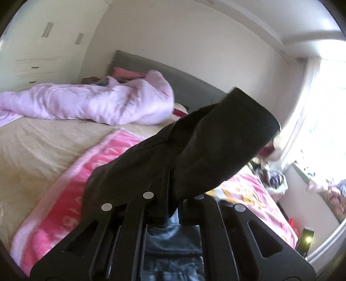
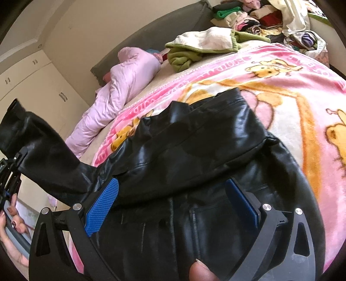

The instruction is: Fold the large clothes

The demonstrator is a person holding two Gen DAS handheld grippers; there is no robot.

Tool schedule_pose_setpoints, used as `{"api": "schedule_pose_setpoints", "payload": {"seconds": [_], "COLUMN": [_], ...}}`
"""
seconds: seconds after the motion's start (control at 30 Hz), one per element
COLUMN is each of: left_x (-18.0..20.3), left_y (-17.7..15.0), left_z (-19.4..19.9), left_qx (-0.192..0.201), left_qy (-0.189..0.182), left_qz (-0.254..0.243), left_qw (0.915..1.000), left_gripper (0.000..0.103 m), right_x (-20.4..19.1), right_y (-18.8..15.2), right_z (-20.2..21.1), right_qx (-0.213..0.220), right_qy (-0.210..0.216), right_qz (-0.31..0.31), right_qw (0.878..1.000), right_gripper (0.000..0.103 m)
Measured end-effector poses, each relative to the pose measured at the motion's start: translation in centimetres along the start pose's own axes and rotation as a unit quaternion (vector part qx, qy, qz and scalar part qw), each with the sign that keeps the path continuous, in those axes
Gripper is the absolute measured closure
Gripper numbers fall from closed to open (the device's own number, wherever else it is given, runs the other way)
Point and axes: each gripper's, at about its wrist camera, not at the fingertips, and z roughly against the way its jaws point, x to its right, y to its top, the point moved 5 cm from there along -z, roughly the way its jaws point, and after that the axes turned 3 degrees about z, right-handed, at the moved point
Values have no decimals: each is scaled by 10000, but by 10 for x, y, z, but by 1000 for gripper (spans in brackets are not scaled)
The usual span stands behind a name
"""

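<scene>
A black leather jacket lies on the pink cartoon blanket covering the bed. Its sleeve is lifted off the bed, and my left gripper is shut on it, the cuff end sticking up past the fingers. The right wrist view catches that same raised sleeve at the far left, with the left gripper and a hand below it. My right gripper is open over the jacket's body. Its blue pads stand wide apart, with a fold of the jacket lying between them.
A crumpled pale pink duvet lies along the far side of the bed by the grey headboard. A green and white garment and a pile of mixed clothes sit near the bed's far end. Wardrobe doors and a bright window border the room.
</scene>
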Motion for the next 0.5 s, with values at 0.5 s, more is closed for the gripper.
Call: {"api": "schedule_pose_setpoints", "payload": {"seconds": [0.5], "left_x": [68], "left_y": [-113], "left_z": [-89], "left_qx": [-1210], "left_qy": [190], "left_qz": [-1399], "left_qw": [9826], "left_gripper": [102], "right_x": [71], "right_y": [12], "right_z": [15], "right_qx": [167], "right_qy": [-483], "right_qz": [-430], "right_qw": [9978], "right_gripper": [4]}}
